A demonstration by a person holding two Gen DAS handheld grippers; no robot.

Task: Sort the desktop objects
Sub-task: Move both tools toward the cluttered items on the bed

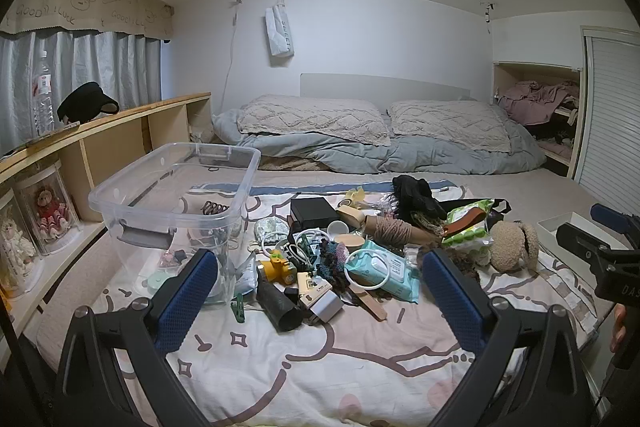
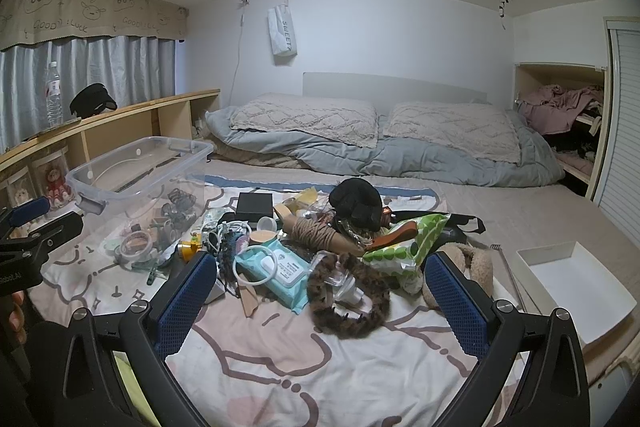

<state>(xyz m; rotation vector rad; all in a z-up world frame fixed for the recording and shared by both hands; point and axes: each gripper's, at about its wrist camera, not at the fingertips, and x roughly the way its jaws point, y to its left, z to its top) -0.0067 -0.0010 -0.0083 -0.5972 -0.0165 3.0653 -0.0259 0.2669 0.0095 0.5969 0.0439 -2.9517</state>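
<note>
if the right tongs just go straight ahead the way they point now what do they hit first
Probably the furry leopard-print hair clip, the nearest thing between the open right tongs. Behind it lie the wet wipes pack and the rest of the pile. Depth is uncertain through the fisheye.

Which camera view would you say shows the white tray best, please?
The right wrist view: the white tray lies whole at the right edge of the blanket, its open inside plain to see. In the left wrist view only a corner of it shows, the rest cut off behind the right tongs.
</note>
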